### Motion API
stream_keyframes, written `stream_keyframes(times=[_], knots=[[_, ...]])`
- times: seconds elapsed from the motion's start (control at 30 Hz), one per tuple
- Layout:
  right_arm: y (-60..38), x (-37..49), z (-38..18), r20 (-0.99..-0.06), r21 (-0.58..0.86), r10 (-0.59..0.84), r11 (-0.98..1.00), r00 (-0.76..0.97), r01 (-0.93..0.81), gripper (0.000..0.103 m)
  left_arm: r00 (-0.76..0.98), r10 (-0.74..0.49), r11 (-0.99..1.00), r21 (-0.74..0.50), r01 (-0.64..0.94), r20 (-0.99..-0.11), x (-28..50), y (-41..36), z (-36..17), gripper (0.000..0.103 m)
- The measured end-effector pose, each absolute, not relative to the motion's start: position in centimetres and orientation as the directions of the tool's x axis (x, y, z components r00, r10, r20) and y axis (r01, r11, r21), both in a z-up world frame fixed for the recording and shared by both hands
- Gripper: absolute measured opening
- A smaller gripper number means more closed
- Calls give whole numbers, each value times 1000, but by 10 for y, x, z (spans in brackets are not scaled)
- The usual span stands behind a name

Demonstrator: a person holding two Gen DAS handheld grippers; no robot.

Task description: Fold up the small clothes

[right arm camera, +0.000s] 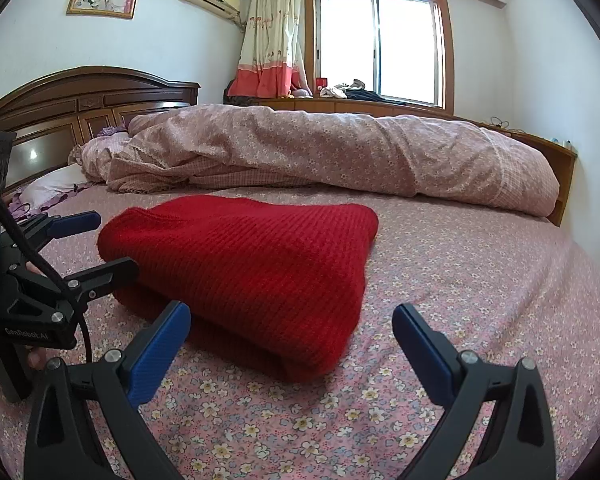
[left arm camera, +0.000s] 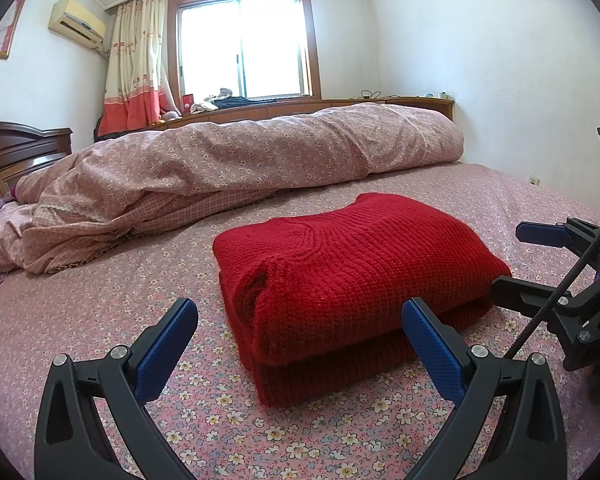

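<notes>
the left gripper (left arm camera: 300,320) hangs low over the bed sheet (left arm camera: 100,320), jaws spread wide and empty, its right pad just before the near edge of the red sweater (left arm camera: 340,264). the right gripper (right arm camera: 292,326) is likewise released, nothing between its pads, facing the sweater's right-hand corner. the sweater lies folded in a compact block on the sheet, in front of the rolled quilt (left arm camera: 240,160). the fold looks complete. to finish well, lift both grippers straight off without snagging the knit; if a layer edge overhangs, press it flush first.
</notes>
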State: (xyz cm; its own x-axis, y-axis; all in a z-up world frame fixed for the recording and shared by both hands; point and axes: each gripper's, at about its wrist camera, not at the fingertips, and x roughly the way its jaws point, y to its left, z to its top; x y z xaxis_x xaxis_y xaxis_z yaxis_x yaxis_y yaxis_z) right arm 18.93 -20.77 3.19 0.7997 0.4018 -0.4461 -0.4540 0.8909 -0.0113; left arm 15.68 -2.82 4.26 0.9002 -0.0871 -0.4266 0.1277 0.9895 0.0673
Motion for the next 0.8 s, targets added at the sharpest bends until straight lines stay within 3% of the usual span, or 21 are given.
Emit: stream_keyframes(times=[0.8], knots=[[-208, 193, 31, -452, -16, 406, 887, 795, -462, 103, 896, -96, 989, 58, 134, -433, 158, -26, 40, 99]])
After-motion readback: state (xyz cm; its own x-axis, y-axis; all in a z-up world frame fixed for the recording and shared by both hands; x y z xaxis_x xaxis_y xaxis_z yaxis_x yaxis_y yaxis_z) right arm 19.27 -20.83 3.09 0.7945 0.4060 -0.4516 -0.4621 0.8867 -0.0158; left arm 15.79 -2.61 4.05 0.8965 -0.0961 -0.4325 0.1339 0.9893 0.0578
